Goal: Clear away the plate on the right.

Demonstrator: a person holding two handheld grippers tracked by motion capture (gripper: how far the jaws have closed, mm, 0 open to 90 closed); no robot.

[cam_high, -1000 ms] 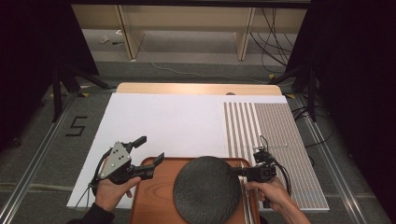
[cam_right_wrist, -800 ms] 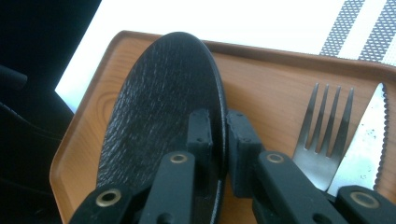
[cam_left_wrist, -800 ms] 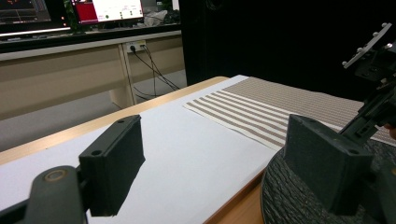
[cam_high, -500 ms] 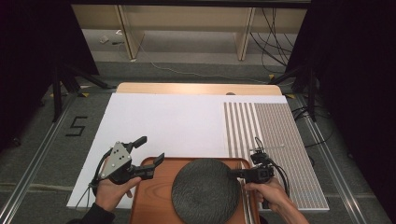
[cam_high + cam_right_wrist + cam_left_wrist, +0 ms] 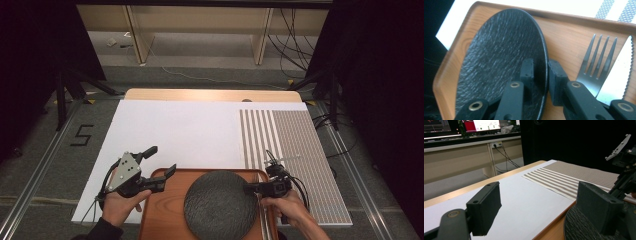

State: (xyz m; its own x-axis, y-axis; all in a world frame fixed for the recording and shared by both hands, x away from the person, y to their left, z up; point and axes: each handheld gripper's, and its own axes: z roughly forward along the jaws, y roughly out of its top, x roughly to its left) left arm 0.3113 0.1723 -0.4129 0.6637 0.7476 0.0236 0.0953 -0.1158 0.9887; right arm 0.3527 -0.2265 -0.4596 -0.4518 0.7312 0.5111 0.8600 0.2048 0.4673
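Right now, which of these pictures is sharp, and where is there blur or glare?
High view: evenly lit, sharp on the tray, dark at both sides. Left gripper view: near jaws soft, striped mat clearer, bright screens wash out. Right gripper view: jaws blurred, sheen on the black plate and fork.

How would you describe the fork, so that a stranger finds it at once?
Look at the wooden tray at the near table edge. Right of its round black plate, two metal pieces lie side by side. The fork has four tines; the knife next to it has a serrated blade.
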